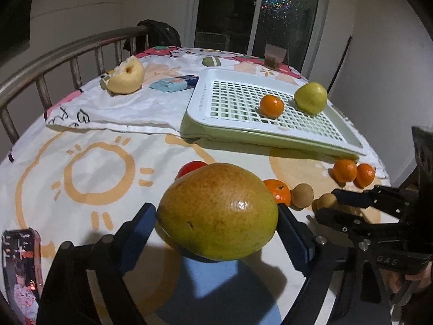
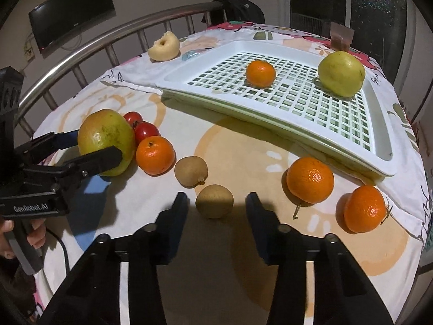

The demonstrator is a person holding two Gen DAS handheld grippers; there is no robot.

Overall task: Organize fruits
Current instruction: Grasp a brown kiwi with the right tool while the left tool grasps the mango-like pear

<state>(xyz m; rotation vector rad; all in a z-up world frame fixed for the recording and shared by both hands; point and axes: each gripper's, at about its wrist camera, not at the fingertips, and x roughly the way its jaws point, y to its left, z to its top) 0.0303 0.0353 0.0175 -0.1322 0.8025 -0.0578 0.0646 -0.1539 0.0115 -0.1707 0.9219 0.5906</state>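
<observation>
A big green-and-orange mango (image 1: 216, 211) lies on the patterned tablecloth, and my left gripper (image 1: 216, 212) has a blue pad against each of its sides. The right wrist view shows the same grip (image 2: 94, 146) on the mango (image 2: 105, 132). My right gripper (image 2: 216, 203) straddles a small brown round fruit (image 2: 213, 201) with a narrow gap at each pad. A second brown fruit (image 2: 190, 170), a tangerine (image 2: 154, 155) and two tomatoes (image 2: 146, 131) lie close by. The white slotted tray (image 2: 297, 108) holds a tangerine (image 2: 260, 72) and a yellow-green apple (image 2: 340, 73).
Two more tangerines (image 2: 310, 180) lie right of my right gripper, near the table's edge. A phone (image 1: 21, 270) lies at the front left. A bitten pale fruit (image 1: 127, 77), a blue packet (image 1: 176, 82) and a brown cup (image 1: 274, 57) are at the back. A metal rail (image 1: 54, 59) curves along the left.
</observation>
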